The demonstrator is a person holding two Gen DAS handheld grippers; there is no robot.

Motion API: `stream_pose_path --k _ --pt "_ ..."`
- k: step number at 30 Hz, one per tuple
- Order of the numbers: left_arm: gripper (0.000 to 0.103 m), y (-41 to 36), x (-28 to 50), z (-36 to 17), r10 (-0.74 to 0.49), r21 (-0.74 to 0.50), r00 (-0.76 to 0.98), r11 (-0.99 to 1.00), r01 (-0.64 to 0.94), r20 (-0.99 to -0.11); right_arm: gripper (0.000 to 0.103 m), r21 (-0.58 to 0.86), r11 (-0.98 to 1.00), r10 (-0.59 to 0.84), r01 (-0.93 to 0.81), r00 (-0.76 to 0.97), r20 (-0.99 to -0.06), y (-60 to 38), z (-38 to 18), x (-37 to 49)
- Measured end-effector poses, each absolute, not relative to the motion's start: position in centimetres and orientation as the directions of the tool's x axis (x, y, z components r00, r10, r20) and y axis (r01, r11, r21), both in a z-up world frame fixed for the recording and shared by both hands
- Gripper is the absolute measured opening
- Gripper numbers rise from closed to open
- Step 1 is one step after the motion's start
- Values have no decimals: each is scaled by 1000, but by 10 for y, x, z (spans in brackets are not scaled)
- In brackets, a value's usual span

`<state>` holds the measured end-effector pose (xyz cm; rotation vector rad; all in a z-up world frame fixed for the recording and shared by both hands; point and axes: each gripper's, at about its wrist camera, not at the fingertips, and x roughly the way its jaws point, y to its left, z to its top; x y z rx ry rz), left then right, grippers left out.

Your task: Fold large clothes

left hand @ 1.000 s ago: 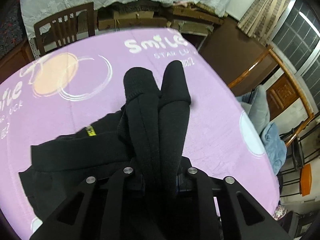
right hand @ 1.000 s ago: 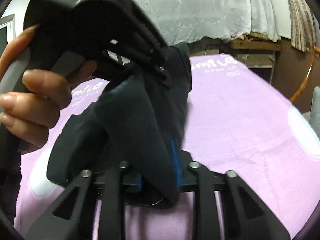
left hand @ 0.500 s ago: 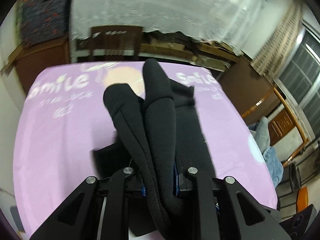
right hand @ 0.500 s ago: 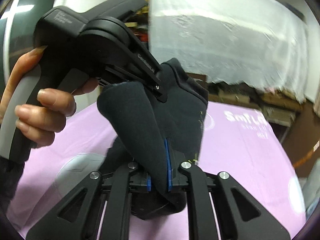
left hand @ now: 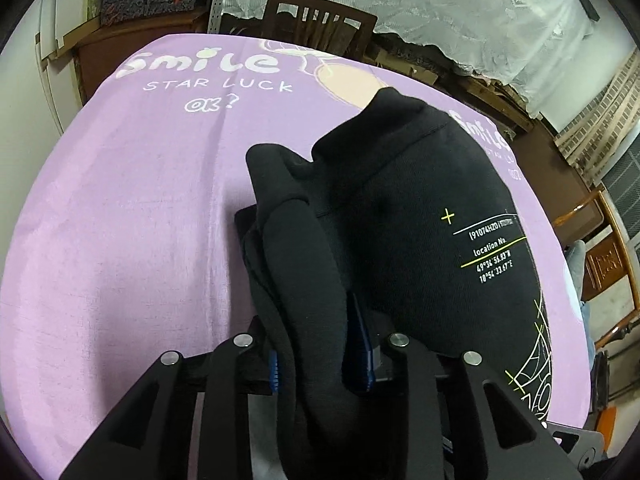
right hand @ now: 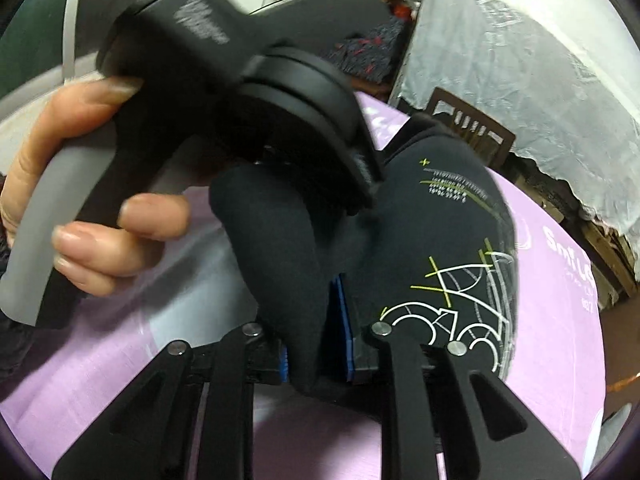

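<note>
Fabric of the black sweatshirt [left hand: 400, 208] bunches between both grippers above the purple cloth [left hand: 120, 220]. Left gripper [left hand: 320, 344], jaws just widening, and right gripper [right hand: 316, 340] both clasp folds. Bare purple cloth spreads left of the sweatshirt.

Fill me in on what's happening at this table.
A person is folding a black sweatshirt over a purple printed cloth, a handheld gripper in each hand. The left gripper has a thick fold of it between its fingers, which have just been opening. The right gripper has another fold between its fingers. Most of the garment is bunched up between them.
</note>
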<state>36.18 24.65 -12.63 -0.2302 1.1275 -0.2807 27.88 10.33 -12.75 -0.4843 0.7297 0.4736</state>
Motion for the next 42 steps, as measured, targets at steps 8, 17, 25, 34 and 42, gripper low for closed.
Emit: stream_pose_path --k 8,17,25,34,42 --pt "62 252 356 -128 -244 -234 421 969 76 -873 26 -293 756 223 -585 651 -725 128 -150 266" --pt "60 281 339 -92 -147 -169 523 986 6 -839 57 -137 759 387 -637 610 -692 81 -99 252" --pt "60 242 326 -48 -139 -123 606 990 68 -784 61 147 805 540 -574 607 -583 -2 -33 273" --pt "65 184 361 -77 -65 -25 572 997 78 -818 29 299 881 471 -367 611 -636 5 -53 377" --pt "72 204 366 -124 -131 -149 539 989 10 -832 26 201 908 396 -368 596 -699 25 -104 404"
